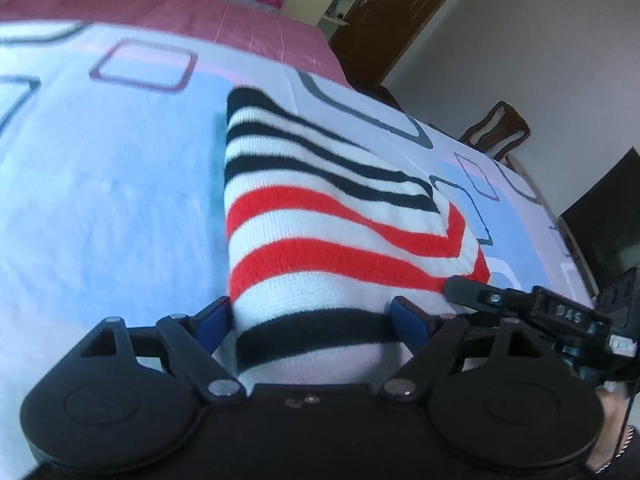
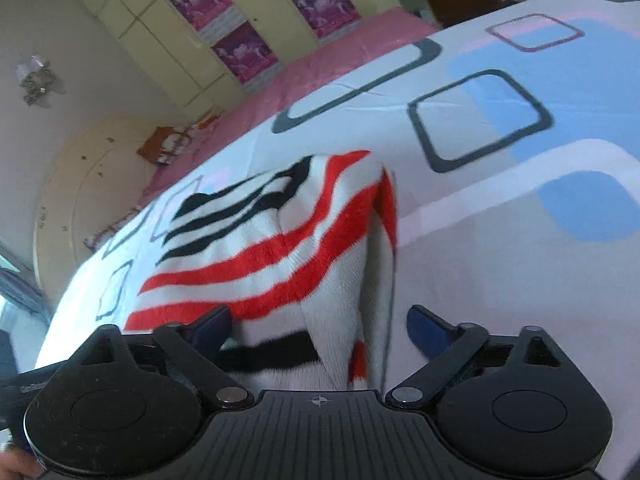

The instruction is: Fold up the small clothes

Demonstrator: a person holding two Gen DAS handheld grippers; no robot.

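Left gripper [image 1: 314,326] spread wide around the near hem of the sweater [image 1: 320,216]; right gripper [image 2: 320,332] spread likewise at its other near edge — nothing pinched. Beyond, sweater lying partly folded on the bed [image 1: 100,200]. Probably mid-fold: next, closing on the hem and carrying it toward the far end.

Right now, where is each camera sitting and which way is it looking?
Left wrist: sits on the left gripper, looking forward over the striped sweater on the bed sheet toward a door; its open blue fingers and the right gripper show.
Right wrist: sits on the right gripper, looking over the sweater toward a wardrobe; its open fingers show.
Both views share the sweater and the sheet.
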